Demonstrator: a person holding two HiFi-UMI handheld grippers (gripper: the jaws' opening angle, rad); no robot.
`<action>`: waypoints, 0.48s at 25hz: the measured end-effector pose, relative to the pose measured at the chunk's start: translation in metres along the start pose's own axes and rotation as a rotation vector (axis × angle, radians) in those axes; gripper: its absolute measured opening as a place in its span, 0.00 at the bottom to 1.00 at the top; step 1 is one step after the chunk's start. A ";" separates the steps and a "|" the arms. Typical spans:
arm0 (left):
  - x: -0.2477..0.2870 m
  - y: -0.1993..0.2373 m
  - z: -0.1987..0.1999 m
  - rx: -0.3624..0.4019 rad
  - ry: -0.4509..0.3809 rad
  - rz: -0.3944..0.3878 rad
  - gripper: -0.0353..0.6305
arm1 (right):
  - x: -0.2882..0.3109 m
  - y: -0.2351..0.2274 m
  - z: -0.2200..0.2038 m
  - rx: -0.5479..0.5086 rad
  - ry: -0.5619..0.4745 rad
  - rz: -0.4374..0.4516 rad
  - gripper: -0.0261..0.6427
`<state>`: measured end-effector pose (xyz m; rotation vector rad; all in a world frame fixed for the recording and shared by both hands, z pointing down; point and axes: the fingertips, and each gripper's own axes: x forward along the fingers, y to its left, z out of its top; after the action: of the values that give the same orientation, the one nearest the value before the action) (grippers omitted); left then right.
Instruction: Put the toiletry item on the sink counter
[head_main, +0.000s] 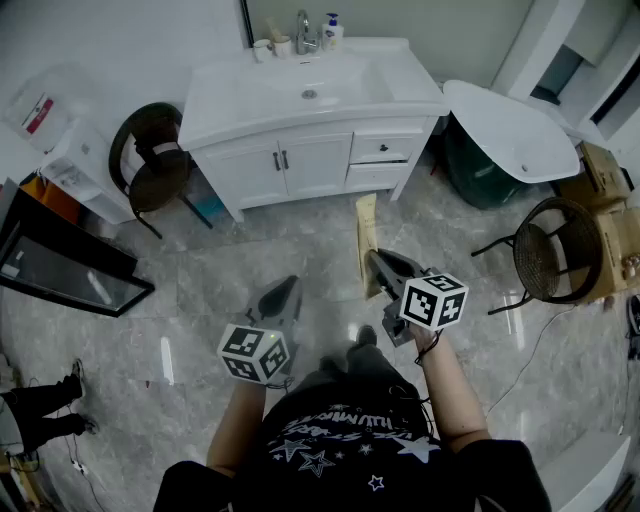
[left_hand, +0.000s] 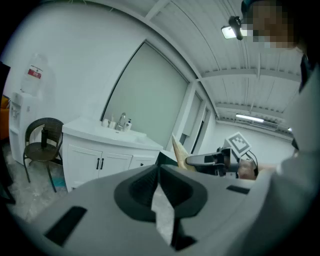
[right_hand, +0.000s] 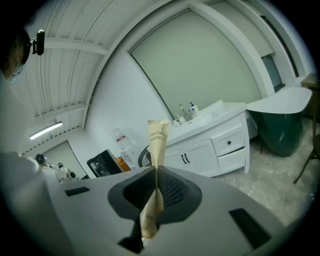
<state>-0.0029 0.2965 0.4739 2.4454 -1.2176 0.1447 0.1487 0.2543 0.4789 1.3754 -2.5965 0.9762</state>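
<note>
A beige paper toothbrush packet (head_main: 366, 243) sticks forward and up out of my right gripper (head_main: 374, 256), whose jaws are shut on its lower part. The right gripper view shows the packet (right_hand: 158, 141) pinched upright between the pads, with my right gripper (right_hand: 155, 171) aimed at the white sink counter (right_hand: 220, 111). My left gripper (head_main: 292, 285) is held beside it, shut with nothing in it (left_hand: 159, 168). The sink counter (head_main: 400, 82) stands ahead across the marble floor. From the left gripper view I see the packet (left_hand: 178, 149) and the right gripper (left_hand: 201, 160) to the right.
Cups, a tap (head_main: 303, 30) and a soap bottle (head_main: 332, 30) sit at the counter's back. A dark round chair (head_main: 150, 160) stands left of the cabinet, a white oval tub (head_main: 510, 130) on a dark base to the right, then a wicker chair (head_main: 550, 250) and boxes (head_main: 600, 180).
</note>
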 end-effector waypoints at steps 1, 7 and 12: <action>-0.002 0.000 0.001 0.004 -0.001 0.000 0.09 | 0.000 0.003 -0.001 -0.001 0.003 0.003 0.08; -0.013 0.004 0.011 0.013 -0.024 0.012 0.09 | 0.001 0.017 -0.002 -0.016 0.010 0.013 0.08; -0.024 0.006 0.013 0.005 -0.042 0.031 0.09 | 0.002 0.024 -0.002 -0.018 0.017 0.031 0.08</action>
<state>-0.0239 0.3059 0.4575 2.4465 -1.2745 0.1055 0.1293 0.2634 0.4689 1.3213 -2.6152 0.9611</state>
